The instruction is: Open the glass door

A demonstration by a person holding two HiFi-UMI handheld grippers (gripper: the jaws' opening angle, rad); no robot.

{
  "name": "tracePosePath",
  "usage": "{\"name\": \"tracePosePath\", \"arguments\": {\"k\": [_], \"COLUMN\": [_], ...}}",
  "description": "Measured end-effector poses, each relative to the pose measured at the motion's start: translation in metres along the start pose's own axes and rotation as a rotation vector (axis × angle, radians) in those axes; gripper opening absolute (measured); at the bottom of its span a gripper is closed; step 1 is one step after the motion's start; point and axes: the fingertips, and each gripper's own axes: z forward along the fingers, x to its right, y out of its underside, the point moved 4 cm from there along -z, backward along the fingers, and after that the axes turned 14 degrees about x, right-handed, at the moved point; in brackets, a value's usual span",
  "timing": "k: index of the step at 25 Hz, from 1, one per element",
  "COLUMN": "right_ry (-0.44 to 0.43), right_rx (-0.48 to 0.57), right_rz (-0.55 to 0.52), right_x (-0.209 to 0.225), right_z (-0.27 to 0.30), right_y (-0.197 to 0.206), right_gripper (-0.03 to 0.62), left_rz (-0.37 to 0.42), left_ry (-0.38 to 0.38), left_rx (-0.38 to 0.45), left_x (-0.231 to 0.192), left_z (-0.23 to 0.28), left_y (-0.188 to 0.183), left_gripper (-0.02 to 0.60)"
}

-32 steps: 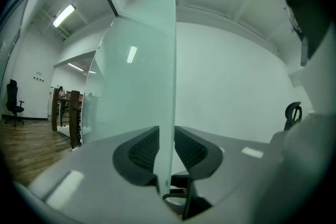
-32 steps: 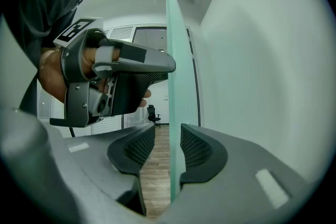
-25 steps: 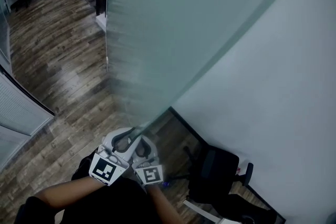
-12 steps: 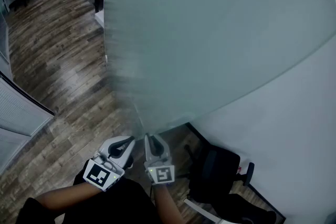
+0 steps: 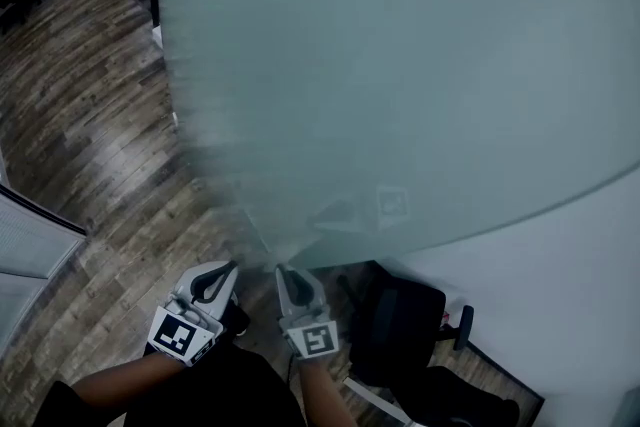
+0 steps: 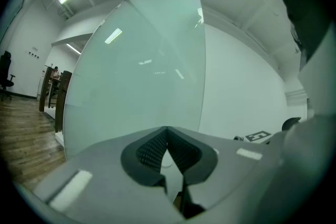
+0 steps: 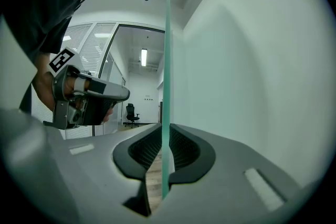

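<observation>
Fingers [image 7: 149,150] of the right gripper [image 7: 167,132], at 6 o'clock in the head view, have just closed and now clamp the edge of the glass door [image 5: 400,65]. Just beside it at 7 o'clock, the left gripper [image 6: 168,129] has its fingers [image 6: 149,153] together on nothing. The glass door spreads from centre to 12 and 3 o'clock. A chair [image 5: 400,330] stands at 5 o'clock, and the floor [image 5: 90,115] runs off to 10 o'clock.

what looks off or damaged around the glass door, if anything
Nothing stands out. The glass door looks whole, with no crack or chip showing. The right gripper has just been closing its jaws, and they now clamp the pane's bare edge. The office chair by the wall stands upright.
</observation>
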Motion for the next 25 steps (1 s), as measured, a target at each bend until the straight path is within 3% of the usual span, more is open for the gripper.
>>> {"name": "tracePosePath", "arguments": {"k": [6, 18, 25], "right_ry": [-0.057, -0.015, -0.007], "right_rx": [-0.03, -0.076, -0.071], "right_rz": [-0.001, -0.016, -0.005], "right_x": [0.034, 0.105, 0.142], "right_z": [-0.006, 0.001, 0.008], "right_y": [-0.001, 0.0, -0.005], "right_gripper": [0.044, 0.048, 0.051], "left_rz": [-0.002, -0.011, -0.004], "left_ry": [-0.001, 0.035, -0.011], "left_rx": [0.025, 0.011, -0.017], "left_x": [0.004, 0.018, 0.029], "left_z": [0.03, 0.089, 0.097], "left_y": [0.006, 0.014, 0.018], "left_gripper": [0.0, 0.0, 0.0]}}
